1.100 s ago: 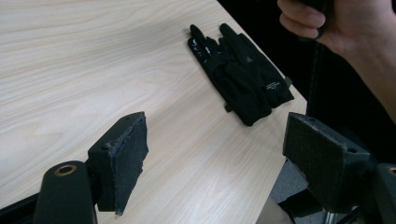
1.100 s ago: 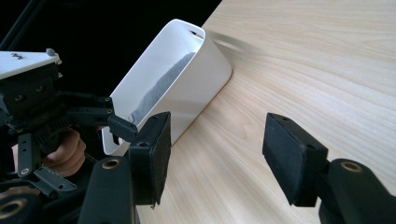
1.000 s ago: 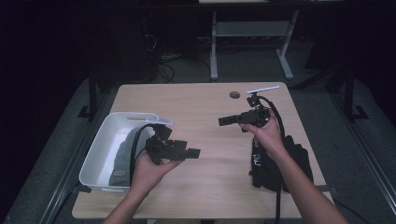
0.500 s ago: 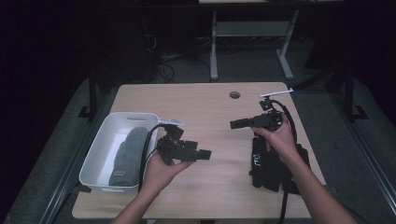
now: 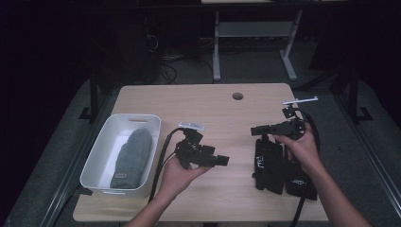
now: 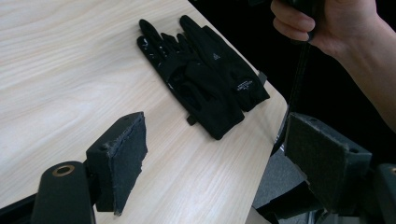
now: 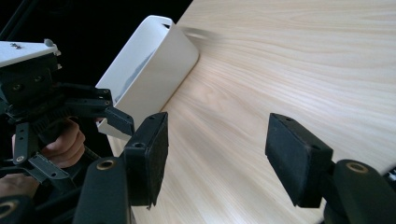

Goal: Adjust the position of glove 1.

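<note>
A pair of black gloves (image 5: pixel 268 164) lies flat near the table's right edge, one beside the other; in the left gripper view the gloves (image 6: pixel 201 71) are ahead of the jaws. My left gripper (image 5: pixel 223 161) hovers over the middle of the table, open and empty, pointing right toward them. My right gripper (image 5: pixel 257 129) is held just above the gloves' far end, pointing left, open with nothing between its pads (image 7: pixel 149 154). A grey mitten (image 5: pixel 131 157) rests inside the white bin (image 5: pixel 101 150).
The white bin (image 7: pixel 154 60) stands at the table's left front, with the left gripper (image 7: pixel 56 109) close beside it. A cable hole (image 5: pixel 238 96) sits near the far edge. Bare wood lies between the gripper and the gloves. The right table edge (image 6: pixel 275 116) runs close behind the gloves.
Both grippers have shifted to the right. The left one has left the bin's side, uncovering the mitten; the right one now sits over the gloves. Both stay open.
</note>
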`<state>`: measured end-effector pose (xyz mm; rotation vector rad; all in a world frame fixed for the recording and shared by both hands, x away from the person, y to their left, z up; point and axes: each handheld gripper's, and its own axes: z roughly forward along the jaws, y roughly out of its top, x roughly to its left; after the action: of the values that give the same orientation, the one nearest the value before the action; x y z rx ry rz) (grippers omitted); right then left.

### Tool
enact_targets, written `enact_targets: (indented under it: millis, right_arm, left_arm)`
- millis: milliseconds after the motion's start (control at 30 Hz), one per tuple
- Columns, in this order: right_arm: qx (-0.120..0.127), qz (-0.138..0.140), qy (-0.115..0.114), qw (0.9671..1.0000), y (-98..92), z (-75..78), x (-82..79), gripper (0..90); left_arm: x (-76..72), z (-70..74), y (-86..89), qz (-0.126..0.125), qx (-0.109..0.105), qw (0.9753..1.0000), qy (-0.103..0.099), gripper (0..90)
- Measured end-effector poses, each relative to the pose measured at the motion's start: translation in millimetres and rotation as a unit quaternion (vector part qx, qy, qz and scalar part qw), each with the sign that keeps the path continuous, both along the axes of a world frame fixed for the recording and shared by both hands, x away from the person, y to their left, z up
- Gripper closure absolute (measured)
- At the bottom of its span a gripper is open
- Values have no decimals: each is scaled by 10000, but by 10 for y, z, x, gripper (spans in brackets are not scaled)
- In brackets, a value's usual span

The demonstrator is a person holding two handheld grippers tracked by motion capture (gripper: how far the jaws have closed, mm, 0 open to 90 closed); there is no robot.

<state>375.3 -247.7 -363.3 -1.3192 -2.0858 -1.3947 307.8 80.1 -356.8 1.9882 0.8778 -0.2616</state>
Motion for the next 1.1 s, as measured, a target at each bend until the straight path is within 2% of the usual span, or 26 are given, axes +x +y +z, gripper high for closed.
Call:
enact_targets:
  millis: [167,533,900,1100]
  right_arm:
    - [-83,-153,24,9998,-181,-68,-63,390]
    - [-269,-469,98,9985,-558,-235,-232,390]
    - [-823,-683,71,9942,-845,-400,-421,390]
    - [-955,-824,125,9919,-986,-505,-530,392]
  left_arm:
    - [-7,-54,-143,-89,-33,10000,23,210]
    - [-42,-161,-453,-387,43,9992,-13,210]
    - [-100,-287,-688,-496,120,9987,-39,210]
    - [-140,-357,-773,-561,191,9982,-65,210]
